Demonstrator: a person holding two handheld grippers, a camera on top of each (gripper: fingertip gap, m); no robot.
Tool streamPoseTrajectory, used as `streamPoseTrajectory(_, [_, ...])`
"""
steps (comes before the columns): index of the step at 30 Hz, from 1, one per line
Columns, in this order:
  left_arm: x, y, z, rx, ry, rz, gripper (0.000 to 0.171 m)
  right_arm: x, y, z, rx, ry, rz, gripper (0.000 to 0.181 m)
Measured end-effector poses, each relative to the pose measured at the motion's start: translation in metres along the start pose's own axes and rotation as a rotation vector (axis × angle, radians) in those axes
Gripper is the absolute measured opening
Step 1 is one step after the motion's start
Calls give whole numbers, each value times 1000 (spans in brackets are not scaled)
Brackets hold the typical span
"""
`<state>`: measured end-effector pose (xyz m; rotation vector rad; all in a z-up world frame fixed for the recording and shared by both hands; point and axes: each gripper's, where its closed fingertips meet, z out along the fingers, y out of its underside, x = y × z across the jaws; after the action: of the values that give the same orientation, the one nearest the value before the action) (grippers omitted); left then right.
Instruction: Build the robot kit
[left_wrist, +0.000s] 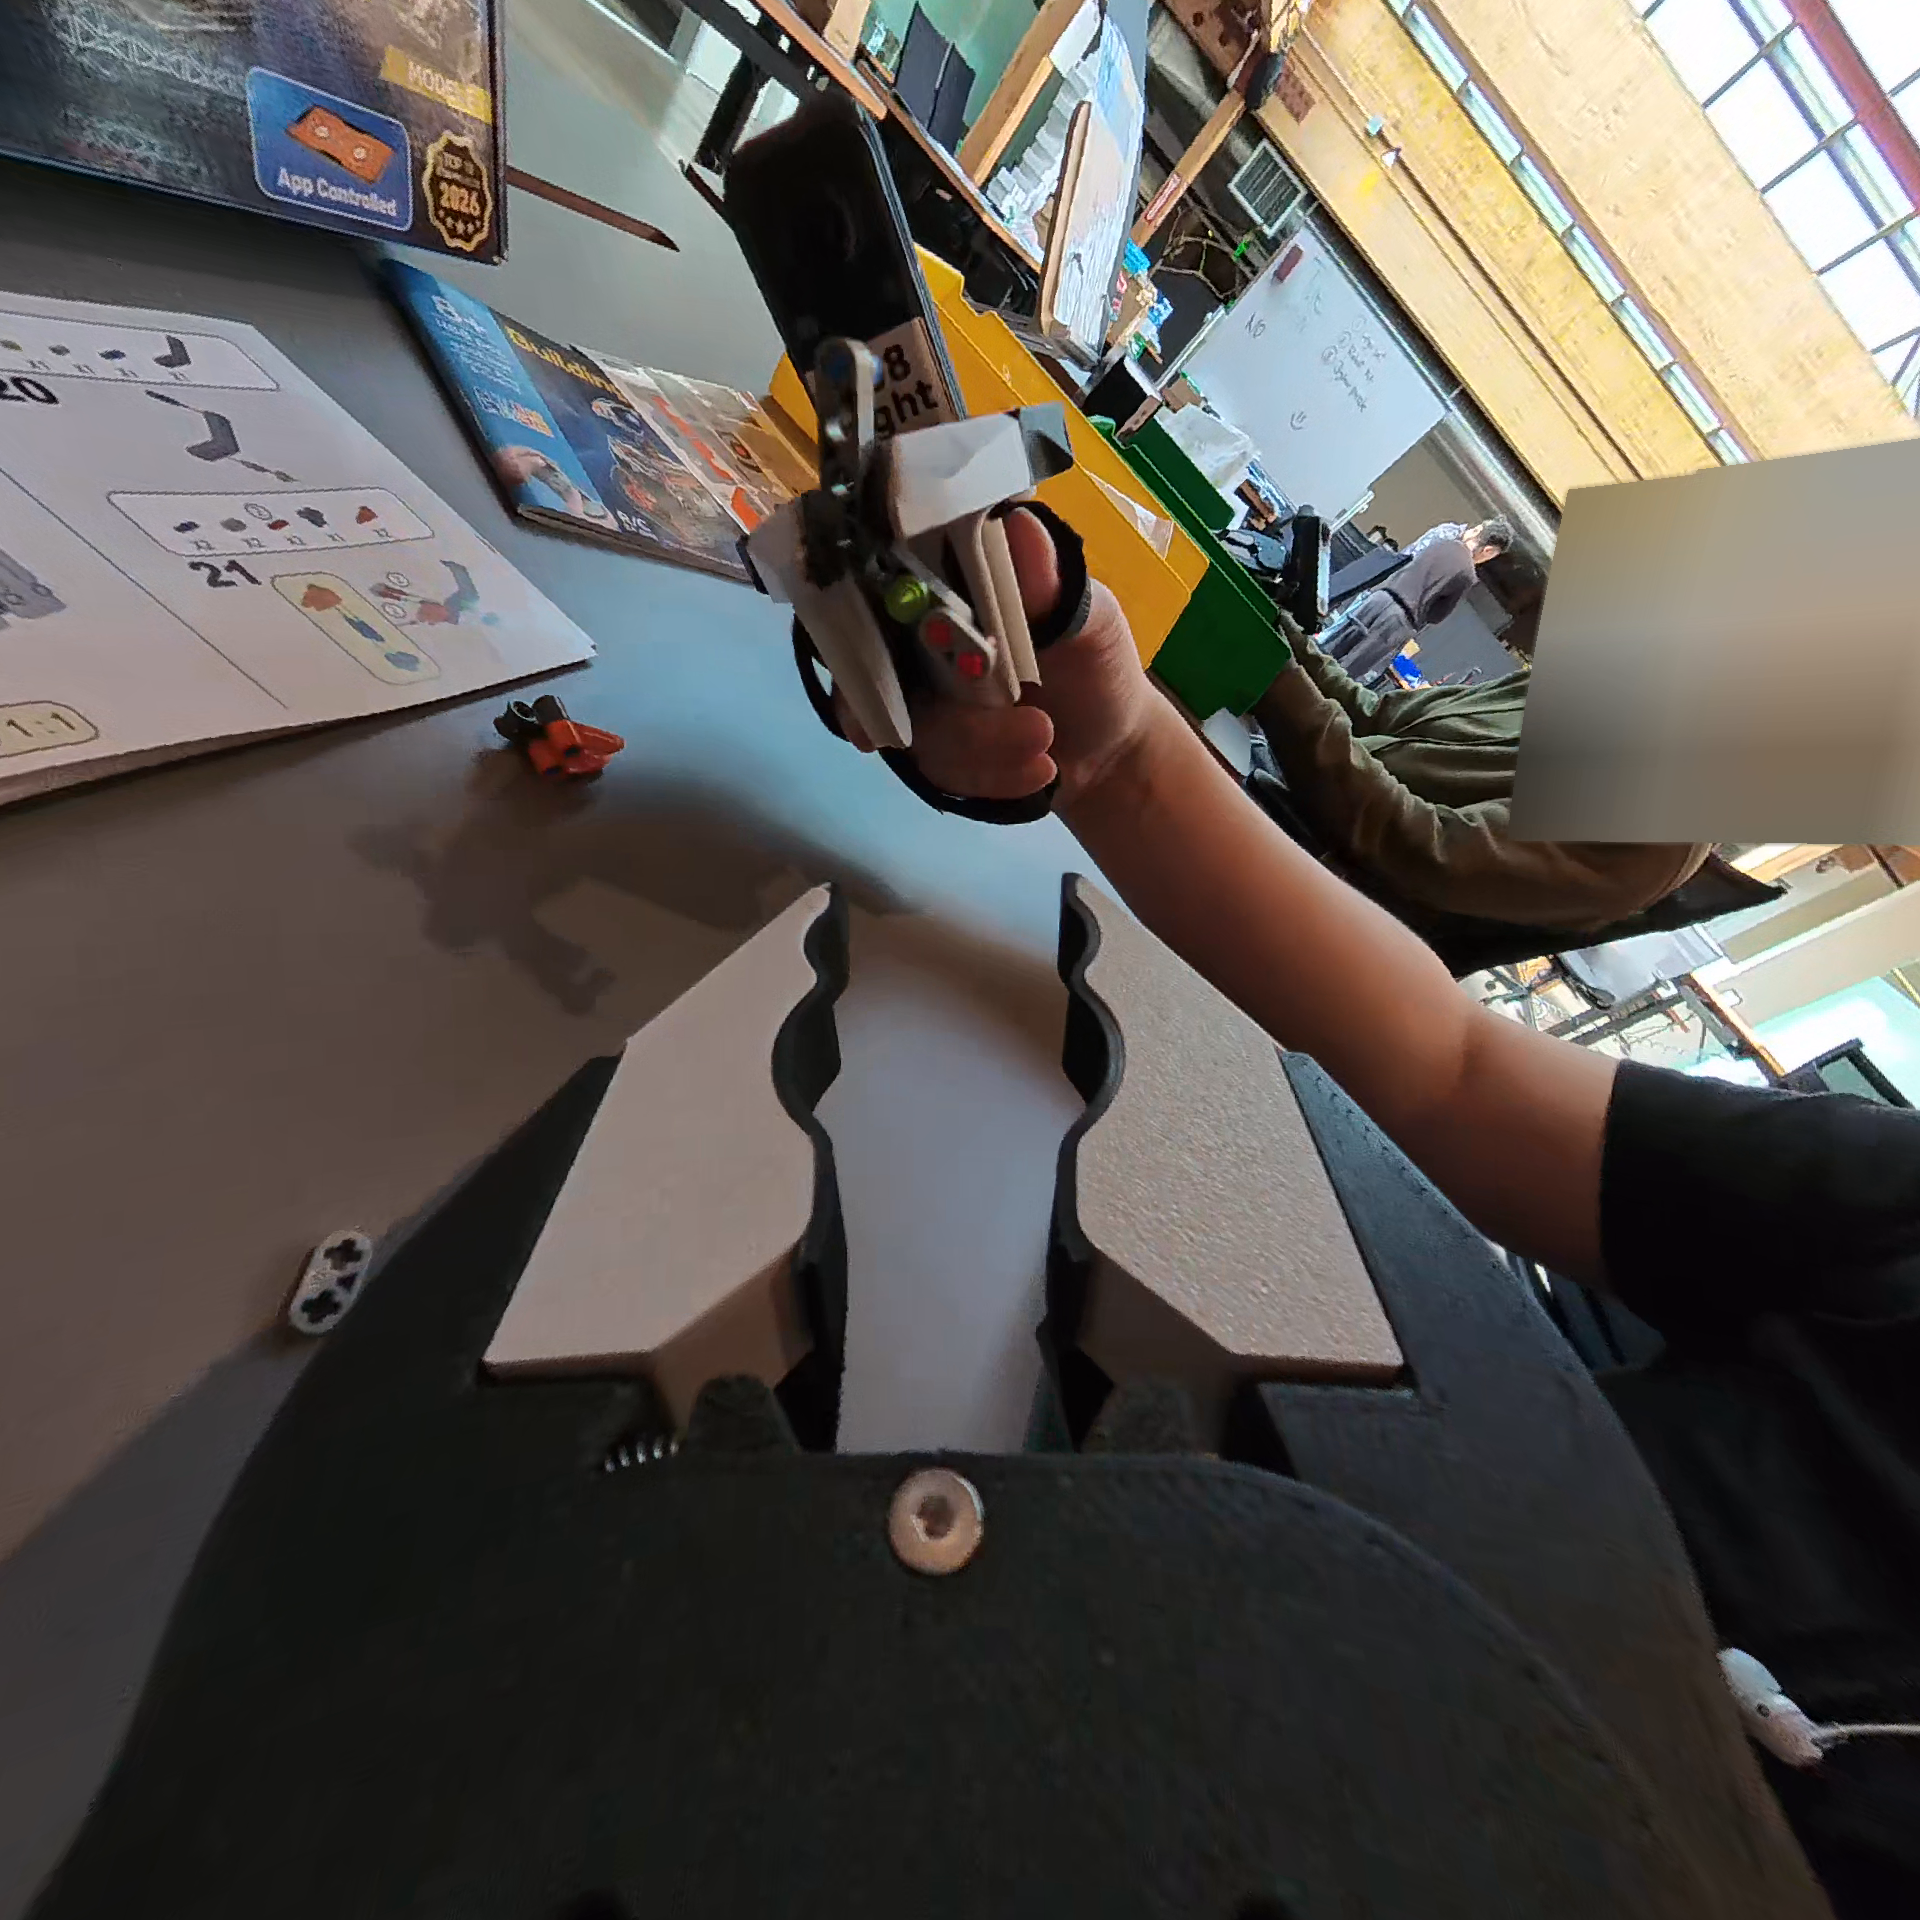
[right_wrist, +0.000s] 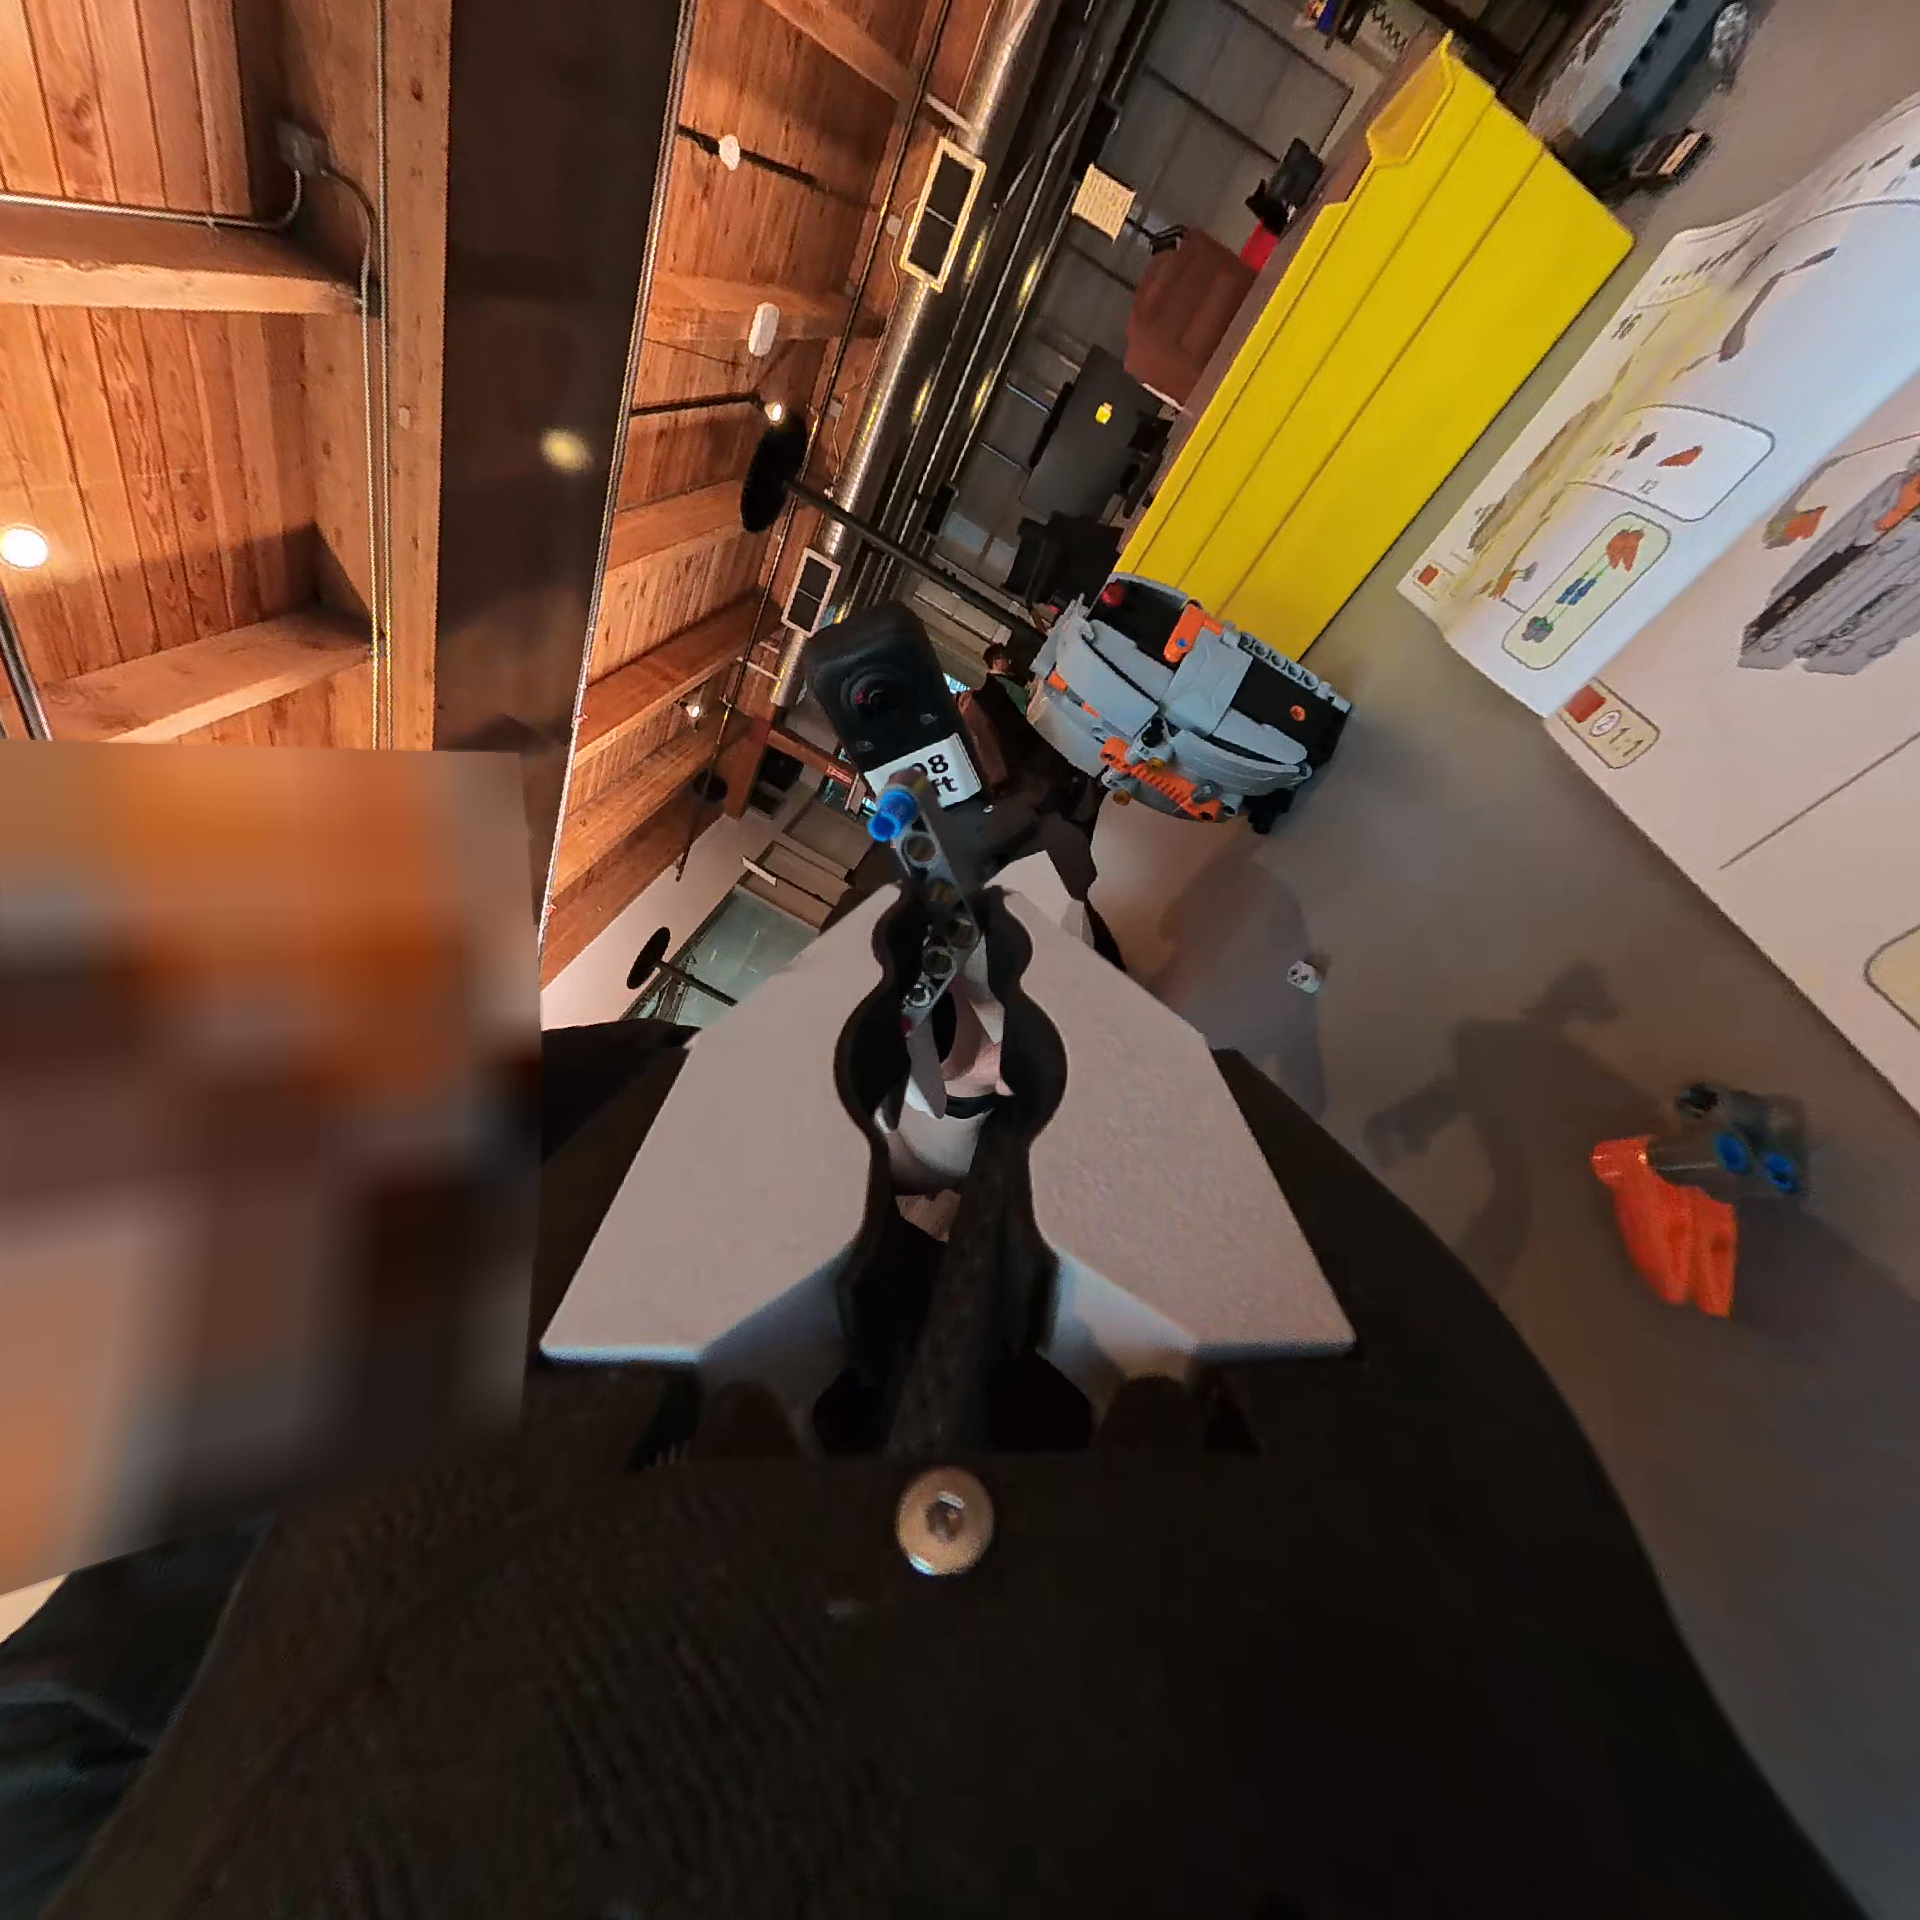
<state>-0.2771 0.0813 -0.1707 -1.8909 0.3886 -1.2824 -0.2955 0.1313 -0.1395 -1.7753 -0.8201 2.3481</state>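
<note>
My left gripper is open and empty, low over the grey table. My right gripper, held by a hand, faces it just above the table. It is shut on a grey holed beam. The beam carries a blue pin at its free end, and green and red pins show lower down in the left wrist view. In the right wrist view the right gripper points at the left gripper's camera. A small orange and dark assembly lies on the table nearby.
An open instruction booklet, a dark box and a leaflet lie at the back. A small white connector lies loose. Yellow and green bins and a part-built grey model stand beyond. Some 6 cm of space lies between my two pairs of fingers.
</note>
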Motion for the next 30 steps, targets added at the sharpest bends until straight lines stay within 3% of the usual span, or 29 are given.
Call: streamPoseTrajectory(30, [1, 6, 3, -35, 7, 10, 37, 2, -2, 0, 23, 22, -37, 11])
